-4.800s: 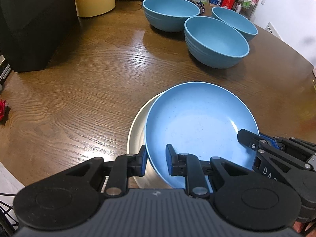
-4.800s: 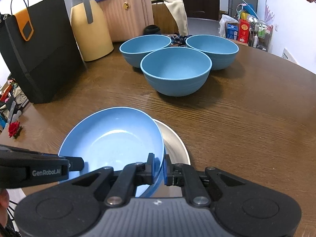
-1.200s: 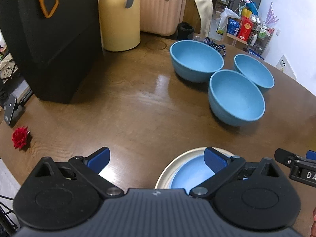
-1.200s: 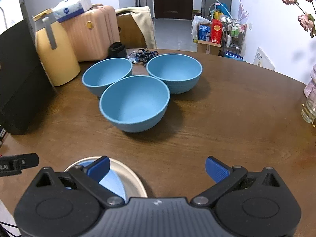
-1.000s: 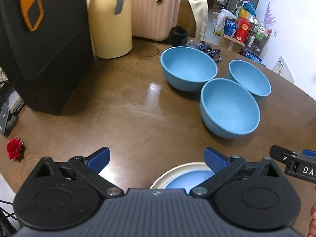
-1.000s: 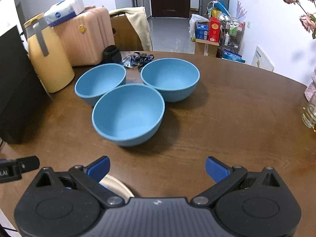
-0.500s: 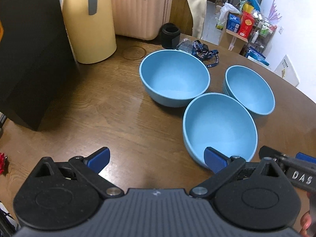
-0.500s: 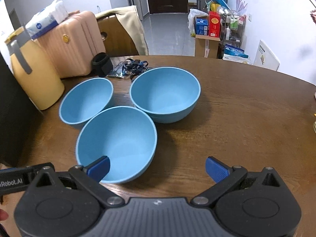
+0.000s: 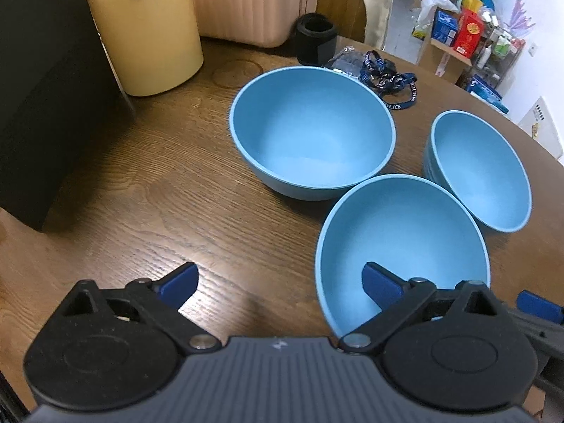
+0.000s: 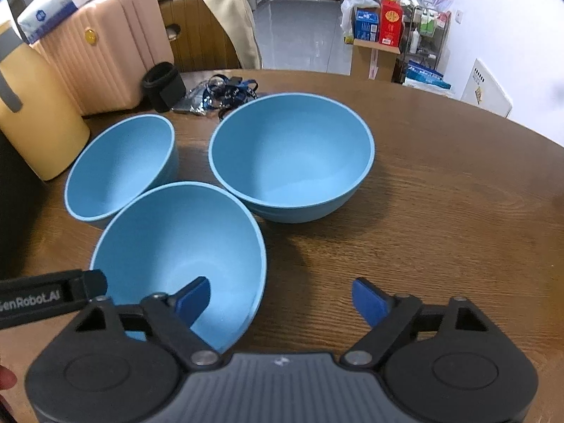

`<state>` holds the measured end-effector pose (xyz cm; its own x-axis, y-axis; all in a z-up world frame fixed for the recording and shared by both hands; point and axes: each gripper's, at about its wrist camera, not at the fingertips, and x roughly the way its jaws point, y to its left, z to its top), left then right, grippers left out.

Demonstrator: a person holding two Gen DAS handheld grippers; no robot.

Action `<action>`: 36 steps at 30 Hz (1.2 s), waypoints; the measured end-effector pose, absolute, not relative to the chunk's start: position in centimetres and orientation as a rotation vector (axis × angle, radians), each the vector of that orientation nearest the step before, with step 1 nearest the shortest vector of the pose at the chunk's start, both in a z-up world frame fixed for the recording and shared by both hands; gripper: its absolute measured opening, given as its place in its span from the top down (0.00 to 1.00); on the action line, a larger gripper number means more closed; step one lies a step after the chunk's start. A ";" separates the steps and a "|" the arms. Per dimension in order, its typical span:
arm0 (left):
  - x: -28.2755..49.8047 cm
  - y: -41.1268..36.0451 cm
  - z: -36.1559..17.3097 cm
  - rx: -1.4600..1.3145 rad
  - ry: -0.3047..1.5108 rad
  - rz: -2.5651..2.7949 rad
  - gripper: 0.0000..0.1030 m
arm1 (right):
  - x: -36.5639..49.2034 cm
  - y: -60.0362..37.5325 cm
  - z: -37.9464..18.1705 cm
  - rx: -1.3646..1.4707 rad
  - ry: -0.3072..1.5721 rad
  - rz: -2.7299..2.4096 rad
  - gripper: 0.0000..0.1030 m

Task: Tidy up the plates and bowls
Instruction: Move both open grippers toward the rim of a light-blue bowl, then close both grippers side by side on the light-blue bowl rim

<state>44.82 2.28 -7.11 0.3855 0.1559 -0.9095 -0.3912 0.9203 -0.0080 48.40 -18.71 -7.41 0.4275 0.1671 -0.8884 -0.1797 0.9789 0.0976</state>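
Observation:
Three blue bowls stand close together on the brown wooden table (image 9: 148,190). The nearest bowl (image 9: 402,239) (image 10: 176,246) lies between my two grippers. My left gripper (image 9: 280,282) is open, its right finger over this bowl's left rim, its left finger over bare wood. My right gripper (image 10: 282,294) is open, its left finger over the bowl's right rim. A second bowl (image 9: 312,130) (image 10: 116,165) and a third bowl (image 9: 479,172) (image 10: 292,155) stand behind. The stacked plates are out of view.
A yellow jug (image 9: 144,28) and a black bag (image 9: 42,98) stand at the left. A pink suitcase (image 10: 102,49), a black cup (image 10: 164,86) and a blue lanyard (image 9: 387,81) are at the far edge. Open wood lies to the right (image 10: 458,194).
Both grippers, once shut on the blue plate, have let it go onto the other plate, opened and moved forward. The plates dropped out of view and the nearest bowl now sits between the grippers.

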 end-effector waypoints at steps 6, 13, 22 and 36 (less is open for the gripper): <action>46.7 2.4 -8.9 -0.275 1.178 0.368 0.53 | 49.8 -18.7 -9.2 0.027 1.148 0.247 0.53; 47.7 1.9 -10.3 -0.313 1.195 0.326 0.83 | 50.4 -18.8 -10.3 0.091 1.168 0.319 0.87; 47.3 1.7 -10.5 -0.300 1.193 0.258 0.89 | 49.8 -18.1 -9.8 0.086 1.136 0.283 0.93; 43.9 2.6 -7.6 -0.257 1.171 0.158 0.89 | 46.3 -17.5 -7.5 0.133 1.095 0.210 0.94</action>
<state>43.92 2.63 -7.65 0.3829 -0.0111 -0.9237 -0.2550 0.9598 -0.1172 46.29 -17.54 -7.48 0.4414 0.2338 -0.8663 -0.1027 0.9723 0.2101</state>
